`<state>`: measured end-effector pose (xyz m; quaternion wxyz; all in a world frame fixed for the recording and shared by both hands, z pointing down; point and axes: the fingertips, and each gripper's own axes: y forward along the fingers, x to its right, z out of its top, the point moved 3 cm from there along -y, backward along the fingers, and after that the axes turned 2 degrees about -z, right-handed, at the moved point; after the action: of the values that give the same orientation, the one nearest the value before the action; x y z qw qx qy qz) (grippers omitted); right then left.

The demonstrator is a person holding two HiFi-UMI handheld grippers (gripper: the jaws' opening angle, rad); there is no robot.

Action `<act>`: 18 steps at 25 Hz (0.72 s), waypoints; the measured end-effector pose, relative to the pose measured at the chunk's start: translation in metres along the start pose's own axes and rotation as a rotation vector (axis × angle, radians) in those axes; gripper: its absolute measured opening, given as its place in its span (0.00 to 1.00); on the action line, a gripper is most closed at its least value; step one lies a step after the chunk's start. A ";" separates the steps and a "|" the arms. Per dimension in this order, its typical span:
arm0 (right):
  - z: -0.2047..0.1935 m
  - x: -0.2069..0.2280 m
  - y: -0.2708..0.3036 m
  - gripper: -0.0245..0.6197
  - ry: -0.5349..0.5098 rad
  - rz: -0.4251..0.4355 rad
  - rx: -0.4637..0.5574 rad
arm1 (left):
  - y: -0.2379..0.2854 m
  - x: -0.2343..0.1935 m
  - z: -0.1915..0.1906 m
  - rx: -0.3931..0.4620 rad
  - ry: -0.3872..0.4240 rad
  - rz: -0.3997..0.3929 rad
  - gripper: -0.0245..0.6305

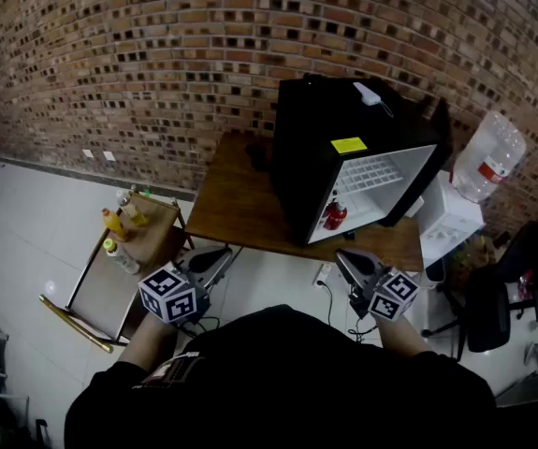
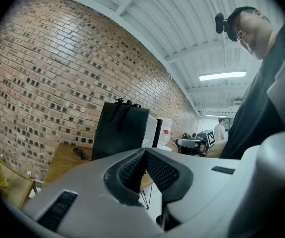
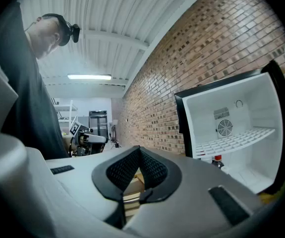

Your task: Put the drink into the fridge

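Note:
A red drink bottle [image 1: 334,215] stands on the bottom of the open black mini fridge [image 1: 343,148], which sits on a wooden table [image 1: 240,204]. The right gripper view shows the fridge's white inside [image 3: 236,128] and the bottle's cap [image 3: 218,159]. My left gripper [image 1: 214,255] and right gripper [image 1: 348,262] hover in front of the table's near edge, both shut and holding nothing. In the left gripper view the pads [image 2: 132,170] meet with nothing between them. The pads [image 3: 152,170] in the right gripper view do the same.
A low wooden cart [image 1: 109,283] at the left carries several bottles [image 1: 117,238]. A water jug [image 1: 488,165] on a white dispenser stands right of the fridge. A dark chair [image 1: 498,307] is at the far right, and a brick wall [image 1: 138,54] runs behind.

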<state>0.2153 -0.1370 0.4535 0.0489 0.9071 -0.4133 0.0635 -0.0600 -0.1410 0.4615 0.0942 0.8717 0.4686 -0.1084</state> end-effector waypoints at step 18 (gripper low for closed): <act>-0.060 -0.093 0.323 0.10 -0.103 0.416 -0.173 | -0.253 -0.155 -0.054 0.119 -0.102 0.584 0.03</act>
<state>-0.0942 -0.2706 0.5104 0.0914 0.7967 -0.5974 -0.0097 -0.3500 -0.1131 0.5401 0.0934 0.9669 0.1857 -0.1479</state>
